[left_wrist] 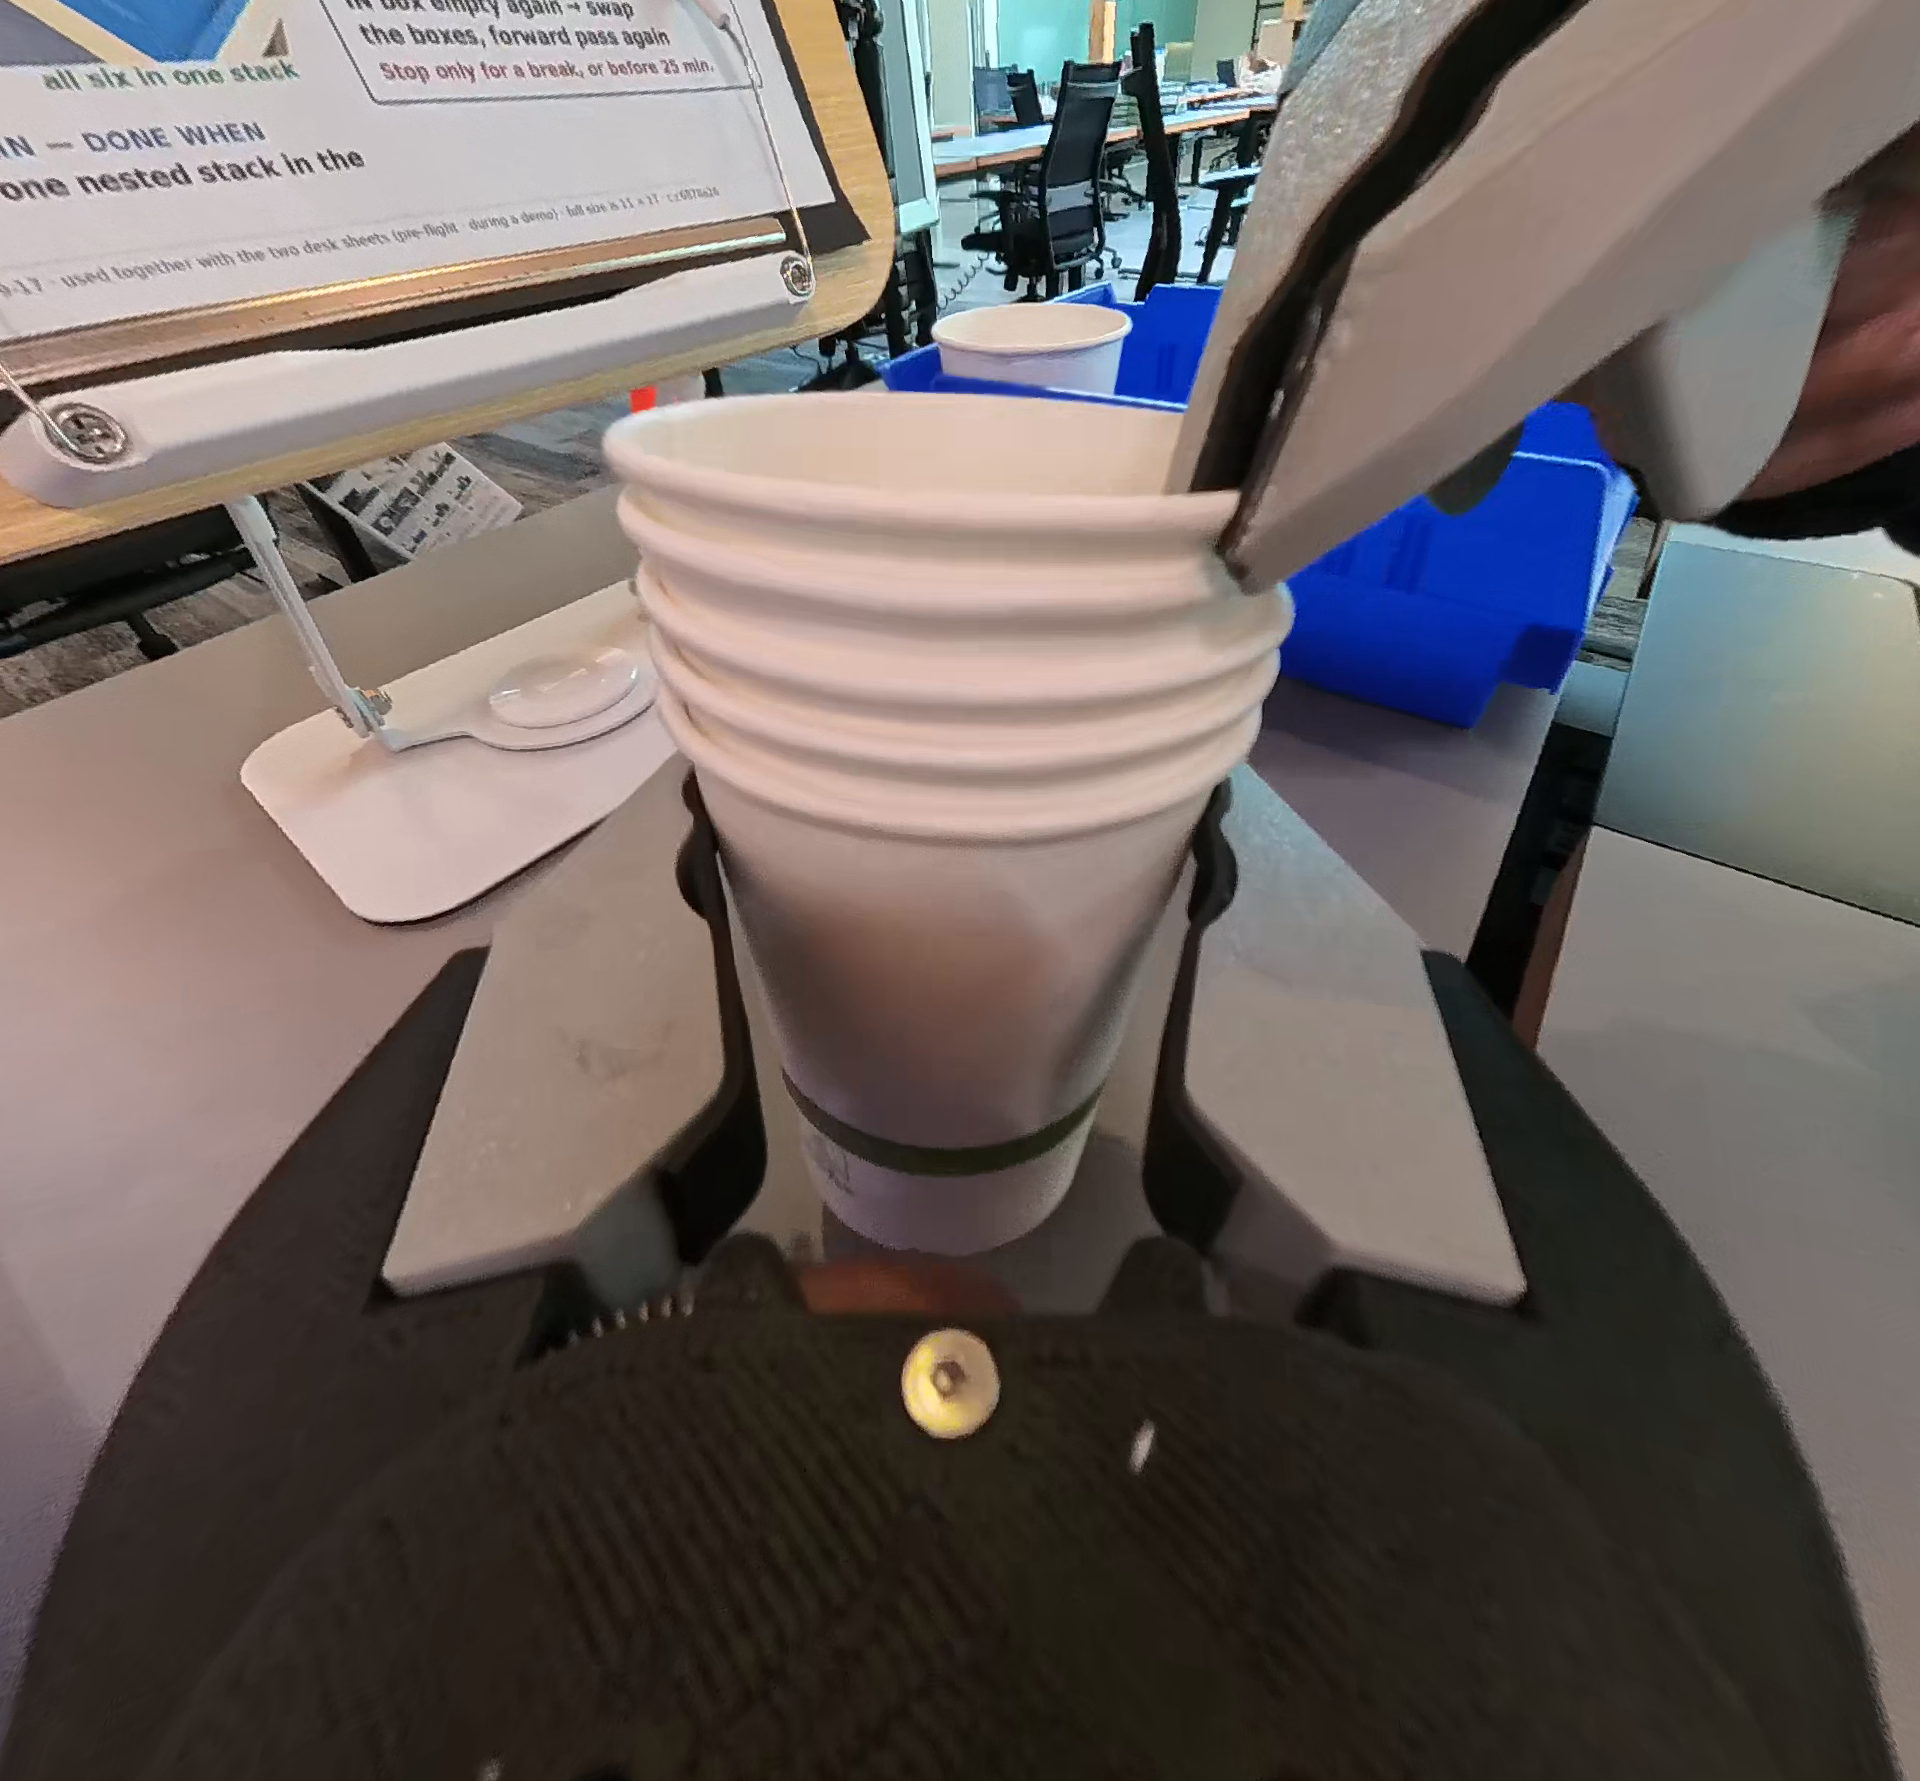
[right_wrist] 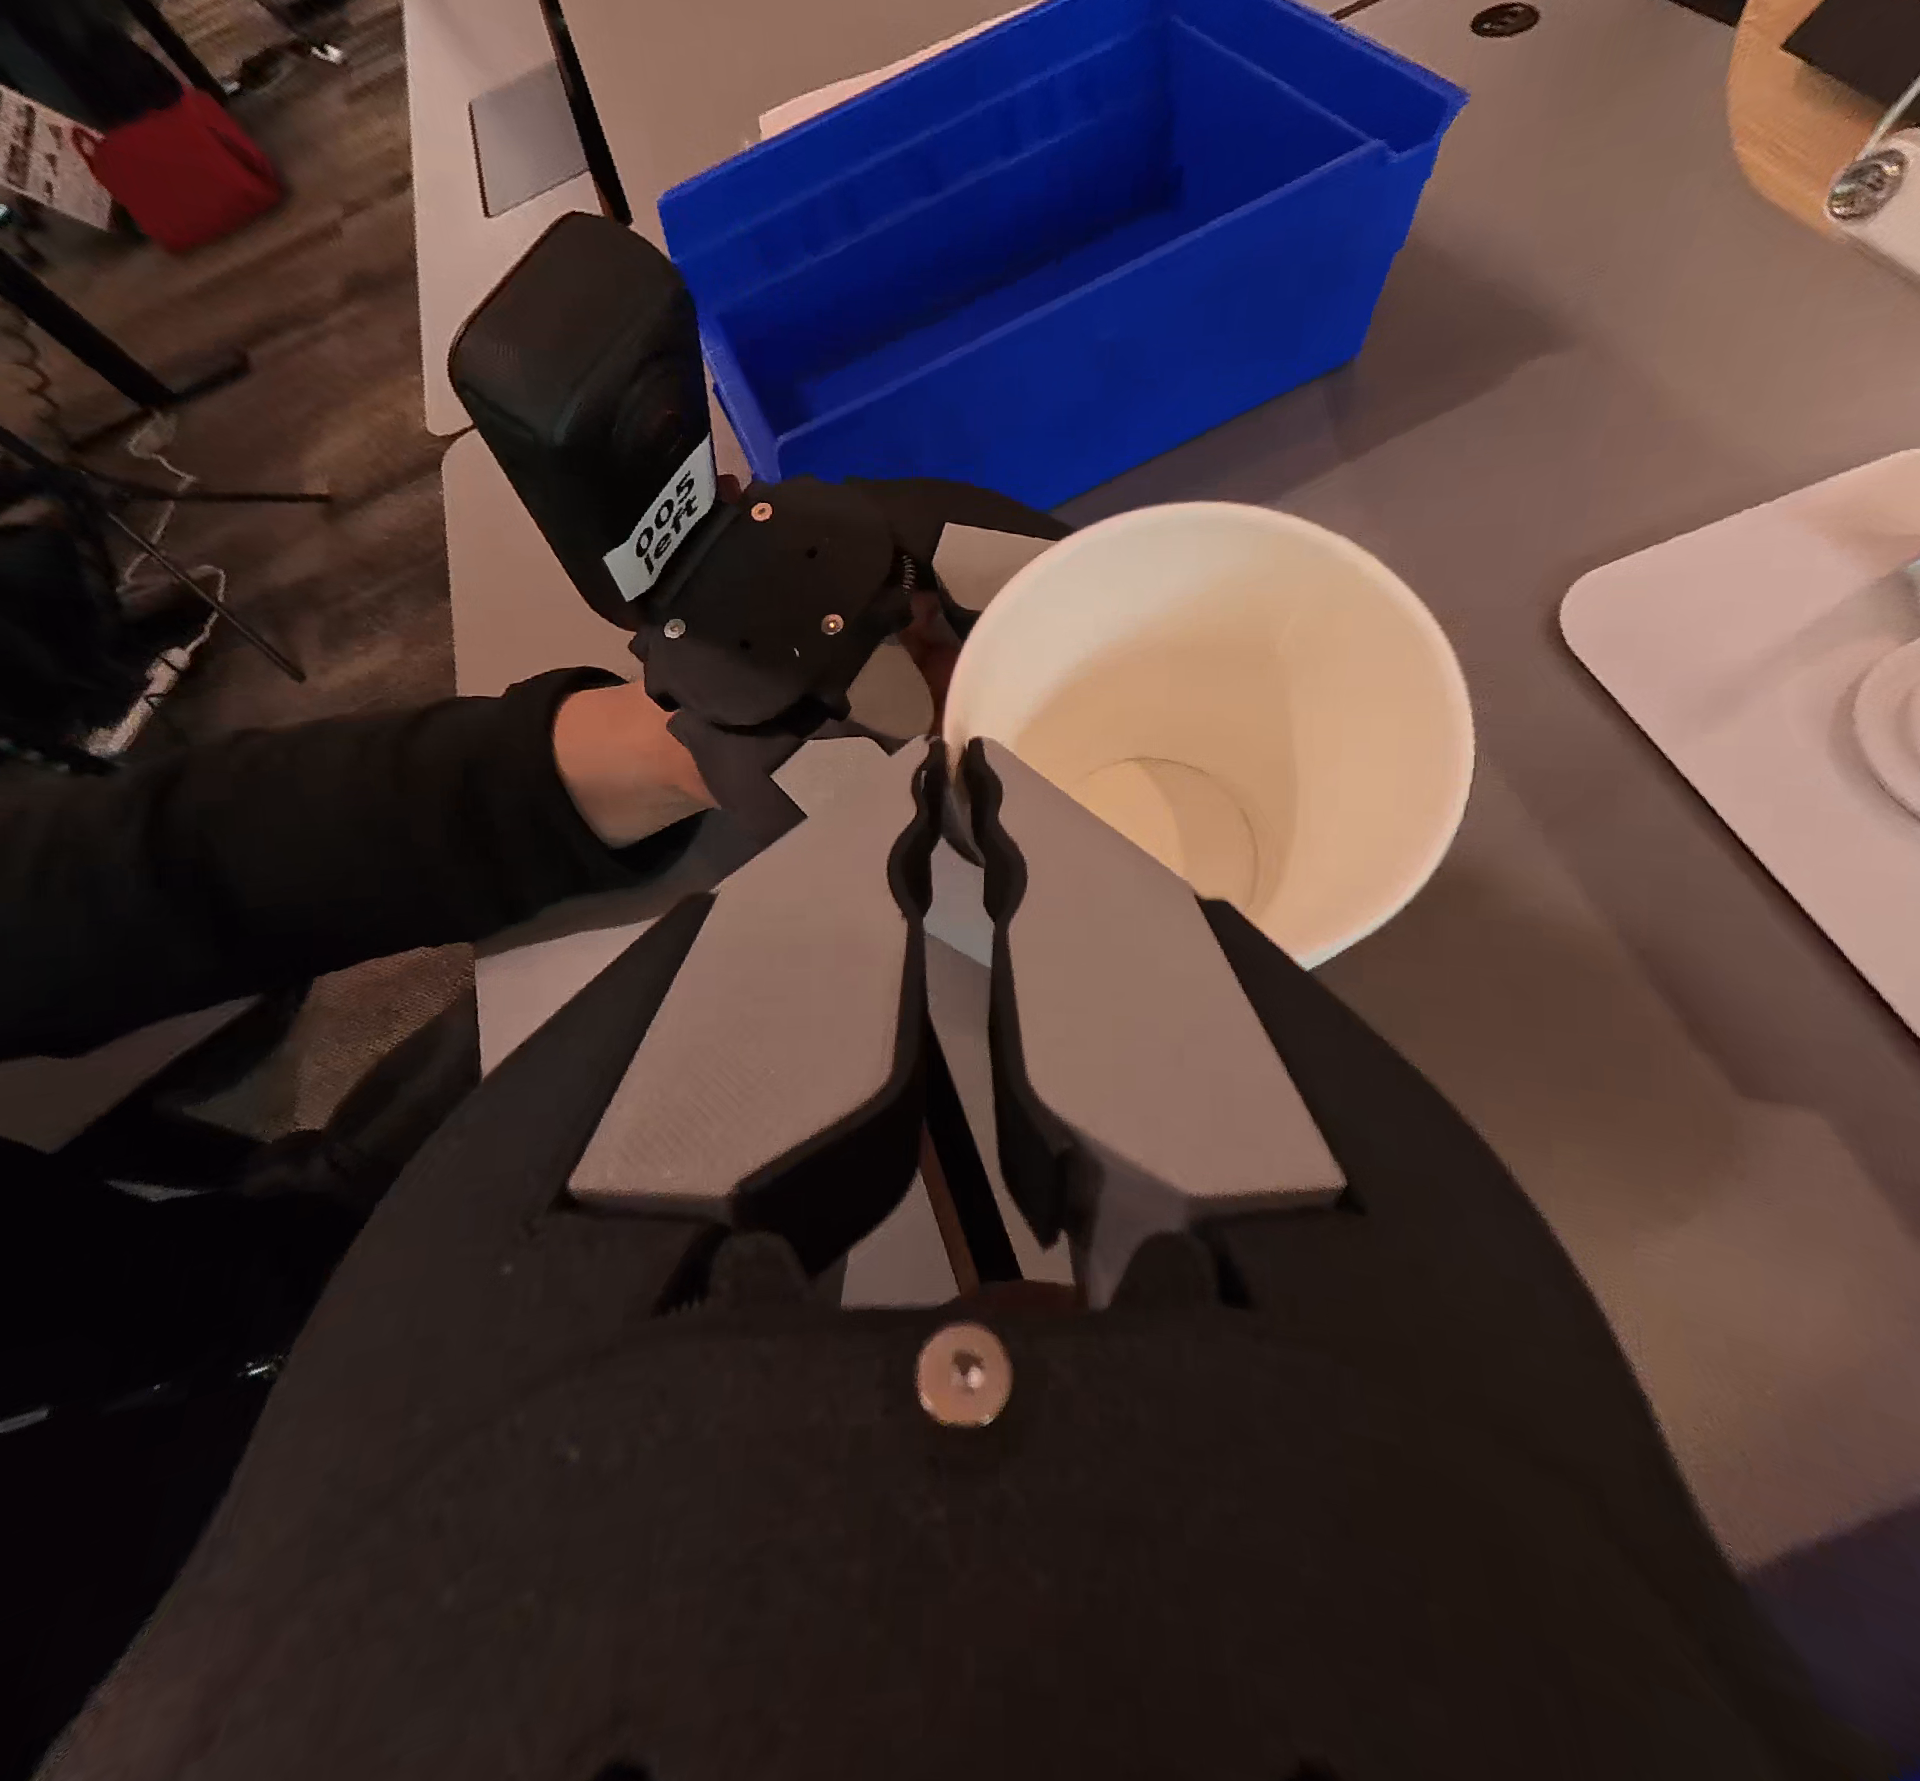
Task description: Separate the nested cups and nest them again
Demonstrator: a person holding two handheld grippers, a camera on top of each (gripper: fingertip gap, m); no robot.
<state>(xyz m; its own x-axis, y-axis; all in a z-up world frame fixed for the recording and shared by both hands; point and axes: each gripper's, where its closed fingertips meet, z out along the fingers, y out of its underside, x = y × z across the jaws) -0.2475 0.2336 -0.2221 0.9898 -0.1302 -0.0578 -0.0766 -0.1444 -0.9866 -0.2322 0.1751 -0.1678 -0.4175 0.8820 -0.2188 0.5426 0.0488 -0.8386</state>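
Five white paper cups, nested in one tall stack (left_wrist: 951, 796), stood between the fingers of our left gripper (left_wrist: 956, 858), which was closed around the outermost cup's wall just under the lowest rolled rim. We judged that grip low and firm on purpose: it anchored the stack above the grey tabletop (left_wrist: 208, 900) so the top cup could be drawn out without dragging the rest along.

Our right gripper (right_wrist: 951, 775) came in from above and had its fingers nearly together, pinching the rim of the top cup (right_wrist: 1210, 723), one finger inside the mouth and one outside. From the left wrist view that pinch sat at the stack's right edge.

Behind the stack lay a blue plastic bin (right_wrist: 1049, 256), seemingly empty in the right wrist view. In the left wrist view a single white paper cup (left_wrist: 1029, 344) stood by blue plastic farther back; whether that was a second bin we could not tell. A white stand holding a printed instruction sheet (left_wrist: 416, 69) rose at the left.
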